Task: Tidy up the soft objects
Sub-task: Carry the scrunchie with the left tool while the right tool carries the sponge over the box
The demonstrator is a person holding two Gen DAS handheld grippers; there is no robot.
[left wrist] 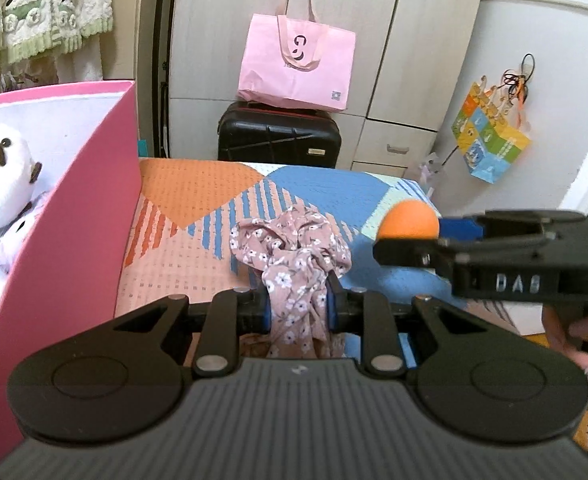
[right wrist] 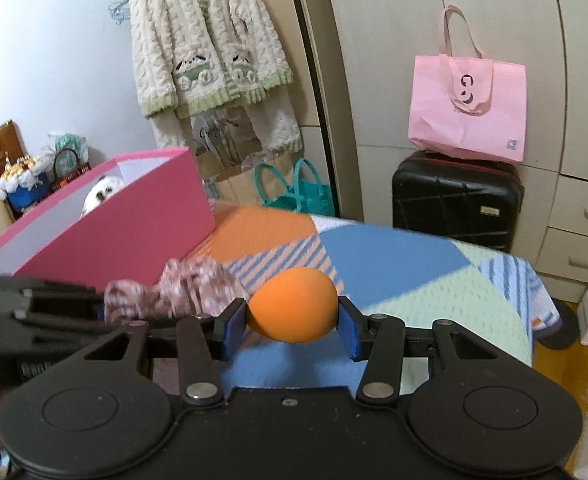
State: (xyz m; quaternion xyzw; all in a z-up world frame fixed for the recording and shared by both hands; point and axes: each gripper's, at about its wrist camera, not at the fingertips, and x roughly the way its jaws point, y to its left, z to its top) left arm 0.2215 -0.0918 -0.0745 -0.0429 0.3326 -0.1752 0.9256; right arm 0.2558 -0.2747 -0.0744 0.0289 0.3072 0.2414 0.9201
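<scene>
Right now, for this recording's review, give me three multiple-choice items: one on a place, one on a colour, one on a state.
1. Where does the pink tote bag sit?
A on the black hard-shell suitcase
B in the pink cardboard box
C on the patchwork bed cover

2. What colour is the soft egg-shaped ball?
A green
B orange
C white

3. What is the left gripper doing?
A open, empty
B shut on the ball
C shut on the pink floral cloth

A: the bag rests atop the suitcase. B: it is plainly orange. C: the pads pinch the cloth.
</scene>
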